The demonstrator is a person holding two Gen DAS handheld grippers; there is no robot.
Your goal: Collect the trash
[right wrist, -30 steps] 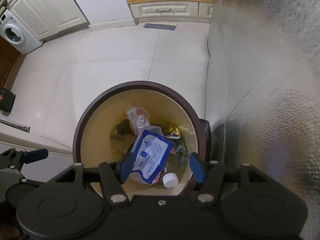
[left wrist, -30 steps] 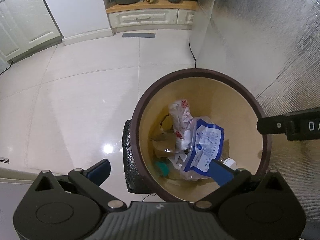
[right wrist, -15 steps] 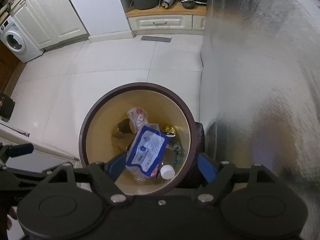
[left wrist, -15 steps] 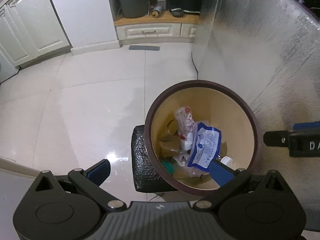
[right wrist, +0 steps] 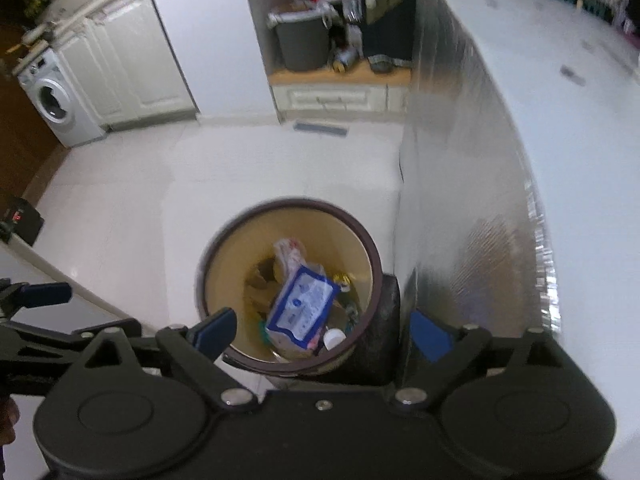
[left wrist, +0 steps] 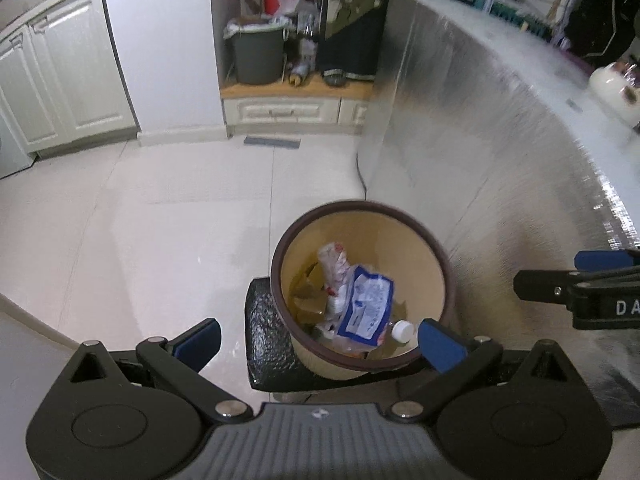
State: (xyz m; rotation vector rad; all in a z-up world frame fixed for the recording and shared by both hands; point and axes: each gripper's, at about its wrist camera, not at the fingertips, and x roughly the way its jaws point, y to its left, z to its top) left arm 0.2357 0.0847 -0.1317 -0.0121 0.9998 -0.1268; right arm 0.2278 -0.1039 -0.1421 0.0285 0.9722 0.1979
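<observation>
Brown-rimmed and cream inside, the trash bin [left wrist: 362,216] stands on the white tiled floor [left wrist: 160,220], close against a silver foil-covered wall [left wrist: 480,140] on its right. I hold both tongs above it with nothing in them. My left tongs [left wrist: 318,340] are spread wide apart, one blue pad [left wrist: 200,340] over the floor and the other over the bin's near rim. My right tongs [right wrist: 322,332] are likewise spread, their blue pads [right wrist: 214,330] straddling the near rim.

Inside the bin lies the collected trash: a blue-and-white plastic pouch [left wrist: 366,304] on top, a crumpled white-and-red wrapper [left wrist: 332,258] just beyond it, brown scraps to the left, and a clear bottle's white cap [left wrist: 402,330] at the near side. A black textured block [left wrist: 264,340] sits touching the bin's near-left base.

Far across the floor, a grey bucket [left wrist: 258,54] rests on a low wooden ledge above a drawer. White cabinets [left wrist: 60,80] line the far left, and the right camera catches a washing machine [right wrist: 54,100] beside them.
</observation>
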